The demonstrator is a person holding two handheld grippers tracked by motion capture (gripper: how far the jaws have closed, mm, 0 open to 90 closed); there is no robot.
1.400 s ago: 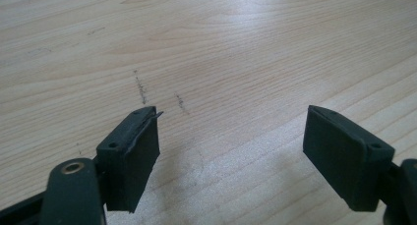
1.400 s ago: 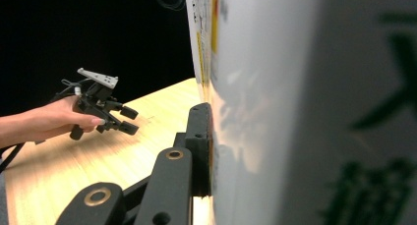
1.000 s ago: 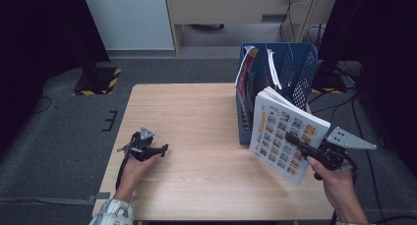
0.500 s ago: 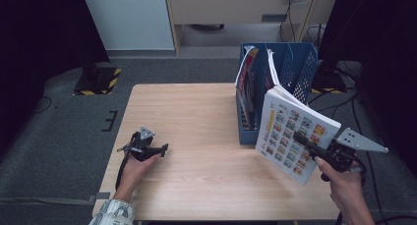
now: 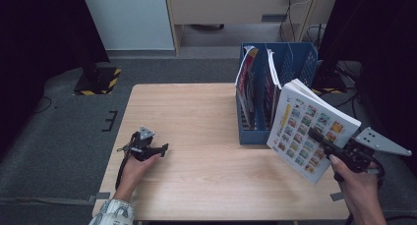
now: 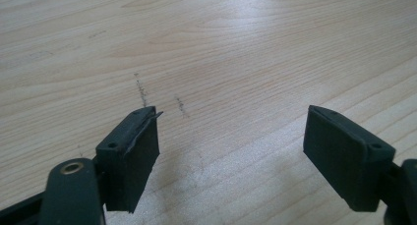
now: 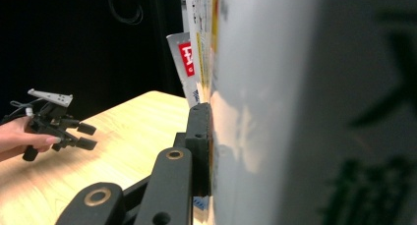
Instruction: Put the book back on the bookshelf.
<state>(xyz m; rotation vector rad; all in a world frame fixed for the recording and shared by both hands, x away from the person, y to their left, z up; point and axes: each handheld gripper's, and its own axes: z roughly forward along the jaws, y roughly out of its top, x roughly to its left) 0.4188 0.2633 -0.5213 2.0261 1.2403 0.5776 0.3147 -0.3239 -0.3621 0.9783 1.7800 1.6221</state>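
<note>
Now the right gripper has its jaws clenched on the book, held tilted beside the blue rack; the left gripper rests on the surface with jaws released.

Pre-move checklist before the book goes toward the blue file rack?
1. Right gripper clamped on the book: ok, a pad presses its cover.
2. Book off the table: ok, held tilted in the air.
3. Free slot in the blue file rack: cannot tell; at least two slots hold items.
4. Left gripper out of the way: ok, open and empty, near the table's left side.
</note>
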